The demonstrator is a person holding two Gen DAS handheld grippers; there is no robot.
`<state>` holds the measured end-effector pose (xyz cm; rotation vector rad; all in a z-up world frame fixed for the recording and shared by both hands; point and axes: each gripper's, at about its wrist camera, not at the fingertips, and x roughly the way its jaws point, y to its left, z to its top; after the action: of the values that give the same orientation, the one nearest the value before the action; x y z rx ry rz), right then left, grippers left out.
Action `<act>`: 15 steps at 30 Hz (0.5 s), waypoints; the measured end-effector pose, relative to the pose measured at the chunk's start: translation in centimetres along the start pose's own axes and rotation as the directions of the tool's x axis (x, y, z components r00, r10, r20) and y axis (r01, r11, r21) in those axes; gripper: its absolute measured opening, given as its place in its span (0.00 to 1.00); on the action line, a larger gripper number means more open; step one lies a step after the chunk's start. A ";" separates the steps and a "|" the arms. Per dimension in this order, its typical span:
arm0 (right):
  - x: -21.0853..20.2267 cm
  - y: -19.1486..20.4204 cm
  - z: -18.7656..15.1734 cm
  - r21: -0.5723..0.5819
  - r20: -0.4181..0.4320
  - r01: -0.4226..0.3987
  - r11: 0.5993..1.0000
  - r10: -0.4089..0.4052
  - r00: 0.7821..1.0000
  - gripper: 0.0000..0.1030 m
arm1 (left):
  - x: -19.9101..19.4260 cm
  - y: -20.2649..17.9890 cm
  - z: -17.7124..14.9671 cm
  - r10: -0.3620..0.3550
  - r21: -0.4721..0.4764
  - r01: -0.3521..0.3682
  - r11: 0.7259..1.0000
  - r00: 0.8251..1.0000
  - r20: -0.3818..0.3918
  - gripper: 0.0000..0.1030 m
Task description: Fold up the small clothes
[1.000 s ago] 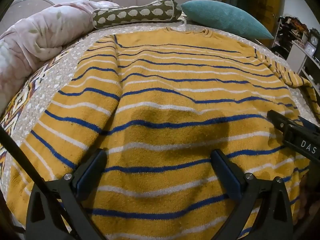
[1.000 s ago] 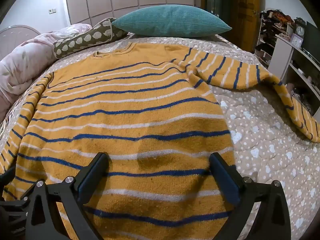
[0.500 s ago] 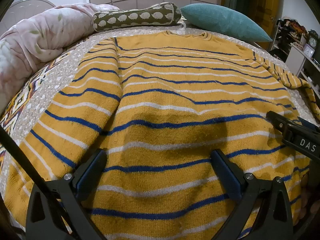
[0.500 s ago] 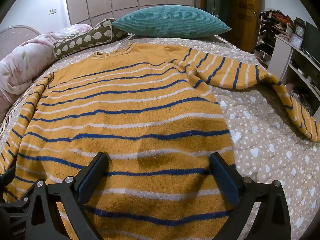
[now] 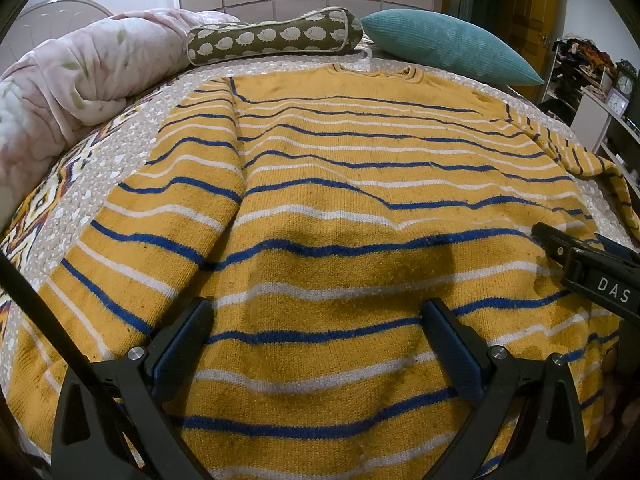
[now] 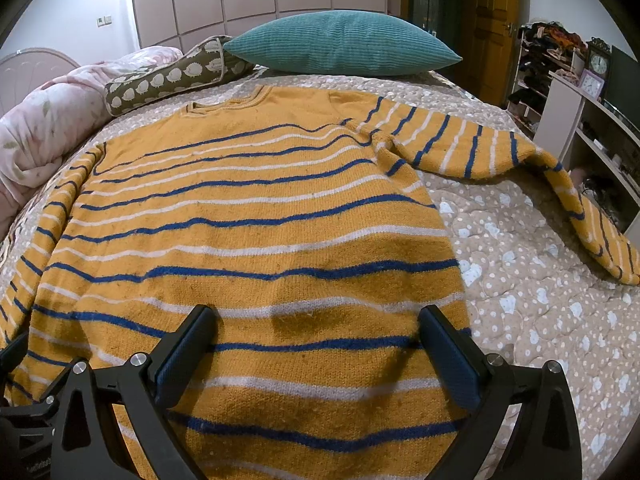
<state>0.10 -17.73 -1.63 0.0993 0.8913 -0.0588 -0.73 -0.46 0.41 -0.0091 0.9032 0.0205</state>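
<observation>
A yellow sweater (image 5: 340, 184) with blue and white stripes lies flat on the bed, collar at the far end; it also shows in the right wrist view (image 6: 256, 216). Its left sleeve (image 5: 172, 200) is folded along the body. Its right sleeve (image 6: 480, 152) stretches out to the right and hangs over the bed edge. My left gripper (image 5: 316, 340) is open and empty, low over the sweater's lower part. My right gripper (image 6: 316, 340) is open and empty over the lower right part of the sweater; it also shows at the right in the left wrist view (image 5: 592, 272).
A beige dotted quilt (image 6: 520, 280) covers the bed. A teal pillow (image 6: 340, 44) and a hedgehog-print bolster (image 5: 276, 38) lie at the head. A pink duvet (image 5: 80, 80) is heaped at the left. Shelves with a clock (image 6: 598, 64) stand at the right.
Both grippers have stayed open and almost still. The left wrist view has tilted up slightly, so the sweater sits a little lower in frame.
</observation>
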 end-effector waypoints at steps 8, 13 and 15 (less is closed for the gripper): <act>0.1 0.1 0.0 -0.004 0.000 0.009 1.000 -0.009 1.000 1.00 | -0.1 -0.1 0.0 0.014 -0.004 -0.014 1.000 1.000 0.007 1.00; 0.1 0.1 0.0 -0.005 0.001 0.009 1.000 -0.009 1.000 1.00 | -0.1 -0.2 -0.1 0.025 -0.005 -0.025 1.000 1.000 0.015 1.00; 0.1 0.1 0.0 -0.004 0.002 0.007 1.000 -0.007 1.000 1.00 | -0.2 -0.2 -0.2 0.027 -0.001 -0.027 1.000 0.999 0.017 1.00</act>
<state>0.13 -17.65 -1.68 0.0928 0.8897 -0.0635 -0.99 -0.65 0.45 0.0027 0.8859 0.0456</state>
